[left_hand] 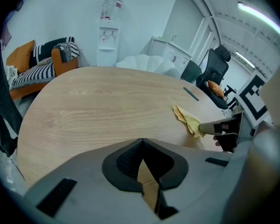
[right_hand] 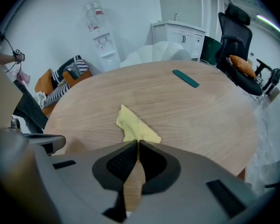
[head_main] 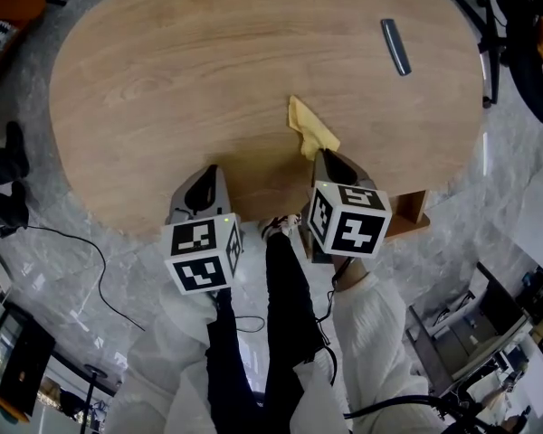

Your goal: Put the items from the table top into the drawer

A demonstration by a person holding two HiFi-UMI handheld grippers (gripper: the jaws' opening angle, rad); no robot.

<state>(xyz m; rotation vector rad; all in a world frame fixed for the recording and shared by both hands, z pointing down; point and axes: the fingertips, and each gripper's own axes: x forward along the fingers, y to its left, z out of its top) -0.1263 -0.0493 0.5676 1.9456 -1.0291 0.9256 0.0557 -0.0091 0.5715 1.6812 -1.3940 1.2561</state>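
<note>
A: At the near edge of the wooden desk (head_main: 208, 80), right gripper (right_hand: 138, 143) fingers are clamping a corner of the yellow cloth (right_hand: 133, 127). Left gripper (left_hand: 143, 141) fingers are sitting together, empty.

B: Thin, limp, crumpled fabric. I'd be lifting it clear before swinging to the drawer (head_main: 414, 208). Slim dark bar (head_main: 395, 47) is lying far across.

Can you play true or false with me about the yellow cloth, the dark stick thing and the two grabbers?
1. The yellow cloth lies on the table. True.
2. The right gripper has its fingers shut on the yellow cloth's near edge. True.
3. The left gripper holds the dark bar. False: its fingers are shut on nothing, and the dark bar lies far back on the table.
4. The dark bar lies on top of the yellow cloth. False: they lie well apart.
</note>
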